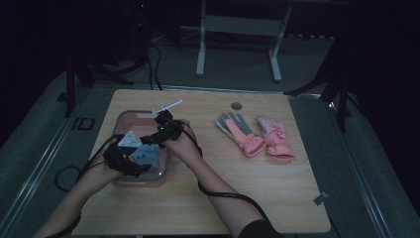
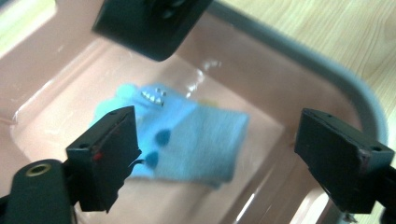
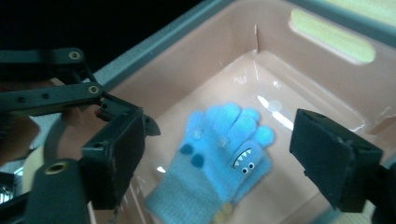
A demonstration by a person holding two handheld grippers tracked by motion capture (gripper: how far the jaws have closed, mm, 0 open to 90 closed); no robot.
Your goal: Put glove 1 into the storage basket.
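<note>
Two black grippers are carried, the left gripper (image 1: 130, 159) topped by a grey three-cornered plate, the right gripper (image 1: 166, 130) marked by a small green light. Black cables are trailed from both along the forearms. Blocky black jaws with brass-coloured screw eyelets and faint red smudges are seen close up. A dark sleeve is worn on the right arm

Left black two-jaw gripper (image 1: 130, 157) near worktop's left edge, jaws spread wide, nothing between pads. Right black two-jaw gripper (image 1: 159, 133) just beside it, jaws likewise wide apart, empty. Both forearms enter from near edge.
</note>
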